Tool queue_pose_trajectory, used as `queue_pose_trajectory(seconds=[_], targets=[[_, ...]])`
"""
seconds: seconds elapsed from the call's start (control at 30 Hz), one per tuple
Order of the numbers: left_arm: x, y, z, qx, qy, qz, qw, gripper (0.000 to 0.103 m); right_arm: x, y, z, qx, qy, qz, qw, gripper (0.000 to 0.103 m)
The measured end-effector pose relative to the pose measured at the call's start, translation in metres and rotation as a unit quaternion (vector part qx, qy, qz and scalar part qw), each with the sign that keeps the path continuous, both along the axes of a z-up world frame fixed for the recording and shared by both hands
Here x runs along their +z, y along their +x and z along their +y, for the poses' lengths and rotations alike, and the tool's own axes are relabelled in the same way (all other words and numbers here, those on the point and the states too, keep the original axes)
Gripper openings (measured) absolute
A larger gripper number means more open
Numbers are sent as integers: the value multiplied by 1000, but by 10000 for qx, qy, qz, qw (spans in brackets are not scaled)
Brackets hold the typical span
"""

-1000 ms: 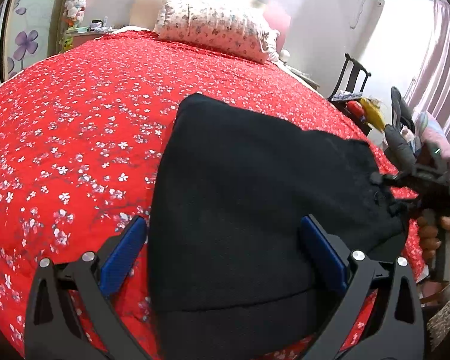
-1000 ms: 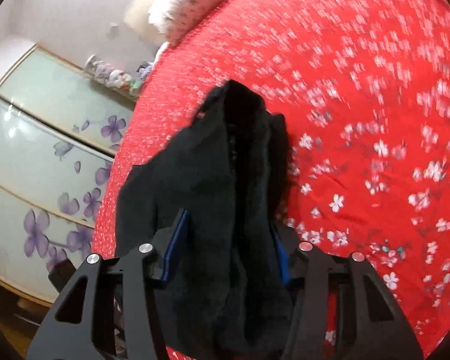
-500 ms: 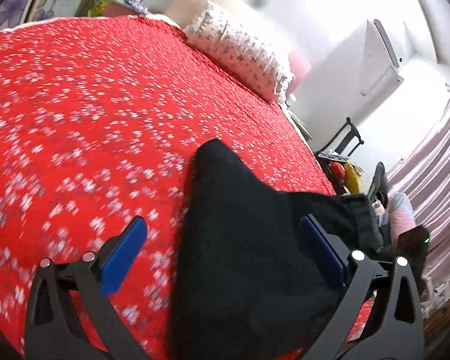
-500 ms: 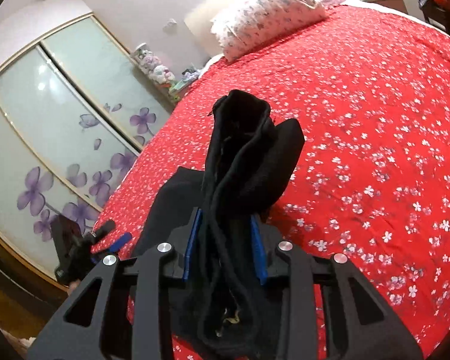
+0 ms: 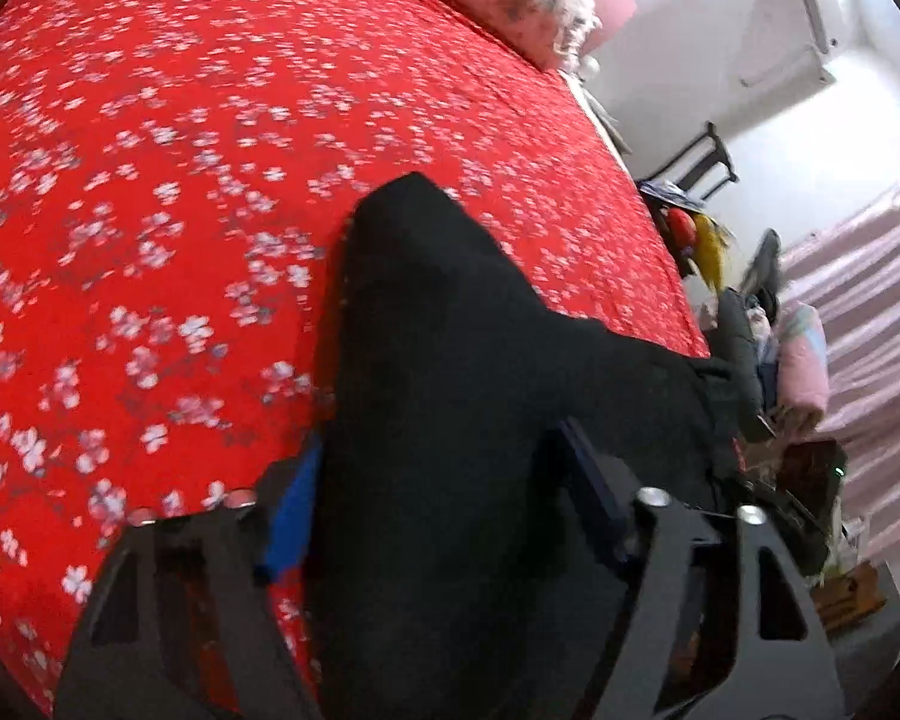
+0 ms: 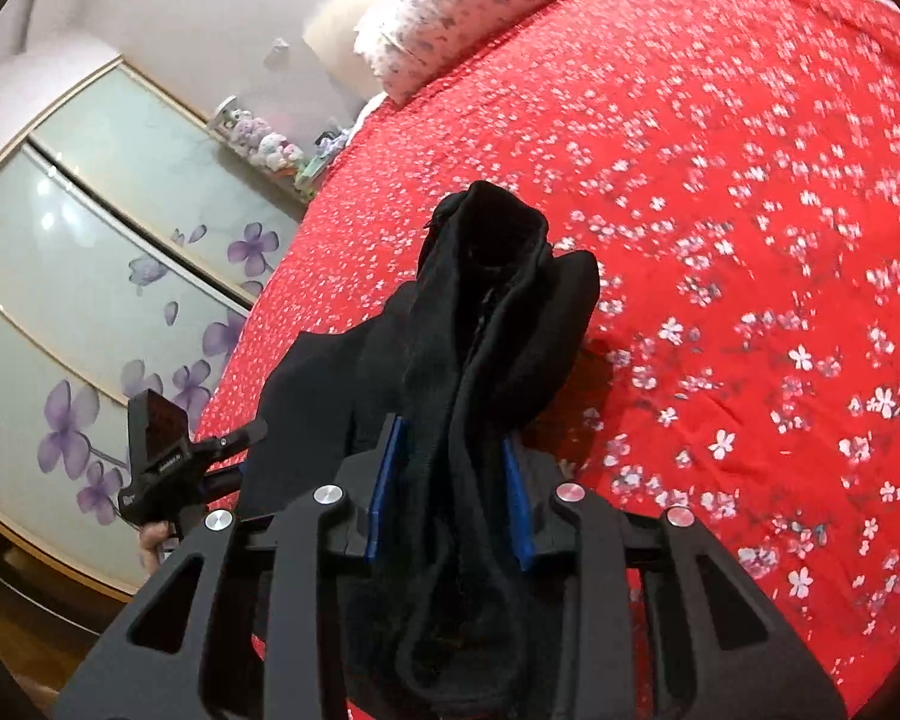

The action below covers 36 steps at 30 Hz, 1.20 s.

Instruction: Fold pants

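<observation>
- Closest in on the right wrist view, the right gripper [image 6: 450,492] is clamped on a thick bunch of the black pants [image 6: 486,360], blue pads pressing the cloth from both sides.
- That bunch stands up out of the jaws and flops over at its top, above the bedspread.
- On the left wrist view, the left gripper [image 5: 438,498] has black cloth filling the space between its blue pads; the pads sit close against the pants [image 5: 450,360], so it looks closed on them, though the blur makes it hard to be sure.
- The pants run between the two grippers, draped over the near edge of the red flowered bedspread [image 5: 150,180].
- From the right wrist camera, the left gripper [image 6: 210,456] shows low at the left, gripped by a hand [image 6: 150,540], with the cloth reaching toward it.
- Further off, a flower-print pillow [image 6: 468,6] lies at the head of the bed.
- Beyond the bed, a wardrobe [image 6: 90,300] with purple flowers on its doors.
</observation>
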<state>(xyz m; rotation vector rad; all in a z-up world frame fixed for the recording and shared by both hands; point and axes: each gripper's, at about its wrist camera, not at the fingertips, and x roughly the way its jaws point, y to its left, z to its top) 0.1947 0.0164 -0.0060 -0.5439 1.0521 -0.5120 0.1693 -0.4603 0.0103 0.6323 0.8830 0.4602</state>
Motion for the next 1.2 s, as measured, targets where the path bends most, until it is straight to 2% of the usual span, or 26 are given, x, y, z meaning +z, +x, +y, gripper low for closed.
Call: queue_pose_trajectory(seconds=[0.07,0.13,0.17,0.23,0.33,0.4,0.63,0.8,0.9,1.03,1.07,1.13,1.17,1.2], targets=[[-1,1,2,43,-118,-18,9999,55,-4,3,-3,-33,41,99,9999,35],[0,-1,3,52,-178,-57,9998,46,-9,3,-5,-114,21,255,9996,41],[1,-3,4,44,-200,-89,9998,38,-12,3,-5,-175,-40,368,9992,47],[3,-6,2,6,-168,-192,9997,32,-19,5,-2,-190,-98,527,9984,49],[5,-11,2,5,-109,-317,9994,24,-16,3,2,-243,-92,471,9986,44],[6,-12,4,11,-212,-387,9990,17,-12,0,0,-280,178,374,9987,35],[21,-13,9,121,-564,-667,9961,12,8,-3,-3,-369,819,-18,9960,29],[41,-5,9,365,-627,-1116,9911,12,20,14,2,-446,1099,-297,9925,29],[43,3,14,539,-738,-1203,9885,12,22,26,4,-526,1251,-397,9900,28],[27,25,22,787,-770,-928,9896,12,15,47,2,-768,1320,-429,9873,26],[21,30,22,824,-744,-773,9908,13,7,52,2,-846,1325,-313,9871,26],[3,39,25,931,-685,-407,9925,17,-12,60,4,-1080,990,116,9891,27],[-3,40,29,950,-788,-322,9918,20,-19,60,4,-1223,784,279,9890,27],[-6,41,32,968,-968,-219,9903,23,-21,60,4,-1265,817,308,9881,28]])
